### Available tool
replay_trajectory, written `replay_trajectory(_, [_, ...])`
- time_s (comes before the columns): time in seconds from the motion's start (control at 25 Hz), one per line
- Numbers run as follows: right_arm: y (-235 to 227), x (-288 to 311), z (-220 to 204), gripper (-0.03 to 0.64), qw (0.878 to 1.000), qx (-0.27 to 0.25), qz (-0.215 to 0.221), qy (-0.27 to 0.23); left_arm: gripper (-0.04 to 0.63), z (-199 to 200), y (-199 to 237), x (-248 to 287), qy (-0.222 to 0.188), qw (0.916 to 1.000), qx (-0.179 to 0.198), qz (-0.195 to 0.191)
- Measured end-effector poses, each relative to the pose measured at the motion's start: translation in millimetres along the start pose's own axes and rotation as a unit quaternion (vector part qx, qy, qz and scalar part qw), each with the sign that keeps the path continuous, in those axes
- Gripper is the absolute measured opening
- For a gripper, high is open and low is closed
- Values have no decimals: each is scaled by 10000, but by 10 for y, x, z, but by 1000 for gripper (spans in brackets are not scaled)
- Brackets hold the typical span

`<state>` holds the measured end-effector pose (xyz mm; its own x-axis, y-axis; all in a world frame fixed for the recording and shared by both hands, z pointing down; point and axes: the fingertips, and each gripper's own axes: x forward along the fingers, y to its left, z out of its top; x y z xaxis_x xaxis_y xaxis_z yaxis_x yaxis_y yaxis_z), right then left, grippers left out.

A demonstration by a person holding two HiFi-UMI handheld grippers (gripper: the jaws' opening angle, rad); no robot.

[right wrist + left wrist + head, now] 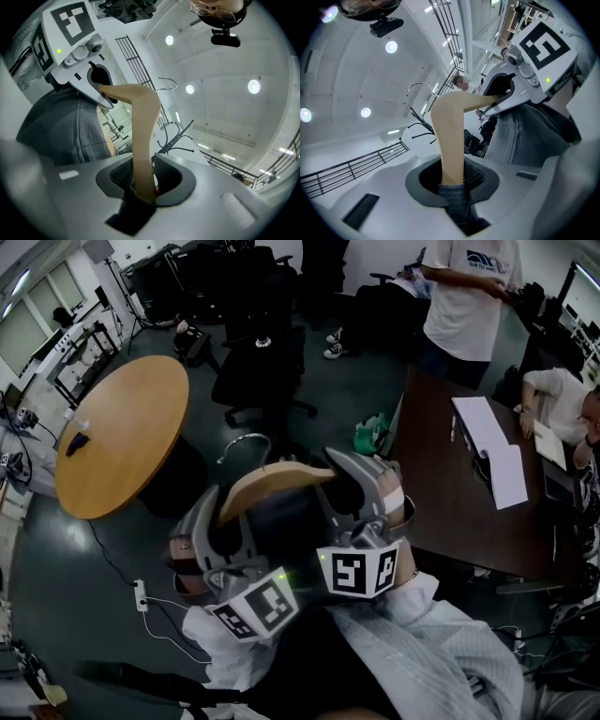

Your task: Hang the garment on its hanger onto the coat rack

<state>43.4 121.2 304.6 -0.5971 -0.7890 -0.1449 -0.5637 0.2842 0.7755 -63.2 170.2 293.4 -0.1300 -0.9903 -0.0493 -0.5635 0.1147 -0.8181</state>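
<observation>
I hold a wooden hanger [272, 479] up close under the head camera, its metal hook [246, 442] pointing away. My left gripper [220, 521] is shut on its left arm and my right gripper [361, 488] on its right arm. A grey striped garment [422, 643] hangs from it toward me. In the left gripper view the hanger arm [450, 136] runs up from between the jaws, with dark cloth pinched under it. The right gripper view shows the other arm [143, 140] clamped the same way. The black coat rack [176, 136] stands beyond, apart from the hook [168, 82].
A round wooden table [122, 437] stands at the left, a long dark table [469, 474] with papers at the right. A black office chair [262, 371] is ahead. One person stands [469, 296] at the back right, another sits [562, 399]. A power strip [141, 594] lies on the floor.
</observation>
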Motion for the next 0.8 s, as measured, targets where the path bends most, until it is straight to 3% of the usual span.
replay_trajectory(0.36, [318,1019,169,104,9988,27,-370,332,58,-684,455,843,-444,9987,74,-256])
replay_trajectory(0.8, [400,1937,-187,104,9967,96,-392,700,60,-1021,465,1844,-621,9964,48,-578])
